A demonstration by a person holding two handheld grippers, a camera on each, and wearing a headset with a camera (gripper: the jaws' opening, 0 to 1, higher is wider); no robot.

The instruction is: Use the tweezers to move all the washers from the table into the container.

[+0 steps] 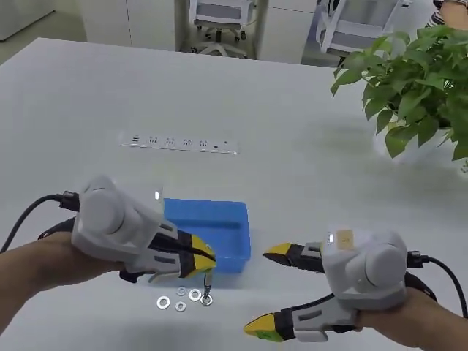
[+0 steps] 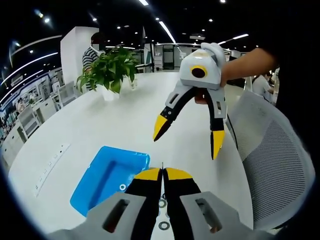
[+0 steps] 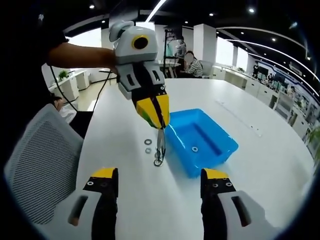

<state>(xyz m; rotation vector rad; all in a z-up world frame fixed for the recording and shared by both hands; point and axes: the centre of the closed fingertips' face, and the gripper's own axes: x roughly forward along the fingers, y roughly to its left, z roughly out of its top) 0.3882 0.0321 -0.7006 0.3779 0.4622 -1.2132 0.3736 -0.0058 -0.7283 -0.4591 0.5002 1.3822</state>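
My left gripper [image 1: 207, 257] is shut on thin metal tweezers [image 1: 207, 285] that point down at the table. Their tips touch one of several small washers [image 1: 194, 295] lying in front of the blue container [image 1: 212, 227]. In the right gripper view the tweezers [image 3: 160, 145] reach a washer [image 3: 158, 162] beside the container [image 3: 222, 147], which holds one washer [image 3: 194, 149]. In the left gripper view the tweezers [image 2: 162, 169] stick out between the closed jaws. My right gripper [image 1: 257, 290] hangs open to the right of the container, with nothing between its fingers.
A potted plant [image 1: 417, 80] stands at the back right. A power strip [image 1: 179, 142] lies beyond the container. Office chairs [image 1: 219, 18] stand behind the white table [image 1: 307, 146]. A grey mesh chair [image 2: 280, 160] is at the near edge.
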